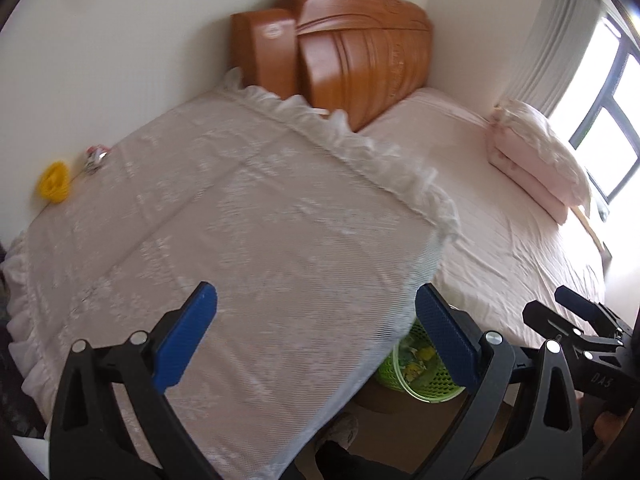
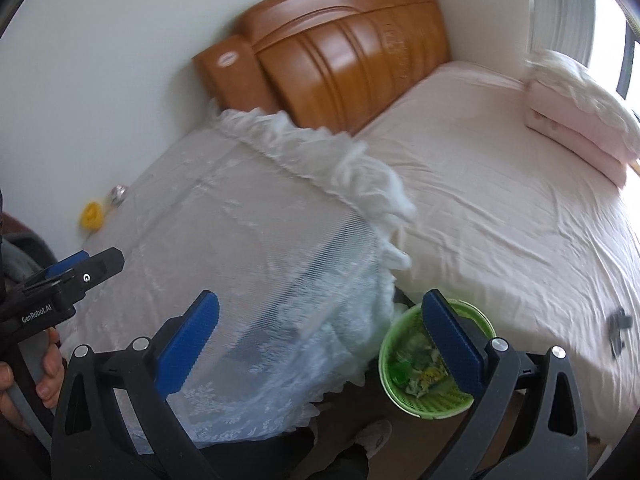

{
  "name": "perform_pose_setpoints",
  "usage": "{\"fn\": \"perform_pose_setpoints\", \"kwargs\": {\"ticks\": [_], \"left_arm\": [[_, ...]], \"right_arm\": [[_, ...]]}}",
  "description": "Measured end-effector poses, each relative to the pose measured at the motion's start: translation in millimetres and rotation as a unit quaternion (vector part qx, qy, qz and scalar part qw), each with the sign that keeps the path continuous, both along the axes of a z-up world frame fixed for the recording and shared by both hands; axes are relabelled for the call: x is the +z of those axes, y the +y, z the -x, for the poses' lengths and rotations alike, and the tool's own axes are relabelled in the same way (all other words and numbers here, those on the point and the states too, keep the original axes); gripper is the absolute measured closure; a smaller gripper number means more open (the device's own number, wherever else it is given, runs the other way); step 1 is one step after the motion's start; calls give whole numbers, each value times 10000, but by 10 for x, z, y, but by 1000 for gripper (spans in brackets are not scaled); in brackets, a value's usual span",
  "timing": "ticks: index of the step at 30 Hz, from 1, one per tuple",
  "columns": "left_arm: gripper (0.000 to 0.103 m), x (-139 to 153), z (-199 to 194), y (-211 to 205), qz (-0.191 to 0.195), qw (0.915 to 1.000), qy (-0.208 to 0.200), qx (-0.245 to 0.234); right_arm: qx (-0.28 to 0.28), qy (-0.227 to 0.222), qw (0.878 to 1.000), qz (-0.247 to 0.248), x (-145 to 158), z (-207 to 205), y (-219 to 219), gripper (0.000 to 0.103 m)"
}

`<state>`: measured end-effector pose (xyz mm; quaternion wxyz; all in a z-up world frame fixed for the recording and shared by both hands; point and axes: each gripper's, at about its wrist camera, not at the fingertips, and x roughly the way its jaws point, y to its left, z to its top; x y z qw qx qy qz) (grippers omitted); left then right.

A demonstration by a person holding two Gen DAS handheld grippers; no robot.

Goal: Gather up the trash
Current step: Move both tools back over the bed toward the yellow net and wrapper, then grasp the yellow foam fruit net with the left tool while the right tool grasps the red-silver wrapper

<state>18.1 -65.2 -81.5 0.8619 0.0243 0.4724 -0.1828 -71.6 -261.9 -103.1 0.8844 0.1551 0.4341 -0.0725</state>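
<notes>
Left claw (image 1: pixel 316 336) spread wide, right claw (image 2: pixel 320 340) likewise empty, green mesh basket (image 2: pixel 434 402) of crumpled trash on floor beside lace-covered surface (image 1: pixel 200 220), contents clearer from right wrist

Left black hand-held gripper with blue ribbed pads (image 1: pixel 316 332) is hanging with its jaws spread wide, gripping nothing. Right black hand-held gripper with blue ribbed pads (image 2: pixel 320 336) is likewise gaping and unloaded. A bare hand (image 2: pixel 28 380) is wrapping its fingers around the left unit's grey handle.
</notes>
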Motion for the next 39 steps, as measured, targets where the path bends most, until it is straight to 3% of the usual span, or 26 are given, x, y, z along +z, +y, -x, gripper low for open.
{"fn": "perform_pose_setpoints", "kwargs": {"ticks": [6,11,16,20,27,31,35,39], "left_arm": [[8,-45,-168,354,81,9989,84,456],[8,-109,-419,846,-19,9936,21,1127],[8,-262,-810,1558,-255,9787,-76,2036],[8,-440,-1273,2160,-508,9597,-200,2755],[8,-975,-2292,3059,-488,9298,-21,3647],[8,-1175,-2665,3371,-467,9160,-25,3985],[8,-1300,-2881,3516,-456,9117,-53,4083],[11,-1391,-3013,3540,-449,9156,-33,3995]], "right_arm": [[387,53,9992,19,2,-355,268,2],[760,148,9970,30,-40,-732,559,2],[1224,261,9921,-52,-148,-1269,966,2],[1663,323,9855,-28,-255,-1826,1408,2],[2284,409,9727,60,-385,-2669,2139,2],[2631,412,9636,237,-429,-3056,2549,2],[2854,423,9571,284,-490,-3306,2832,2],[2983,466,9530,249,-539,-3437,3003,2]]}}
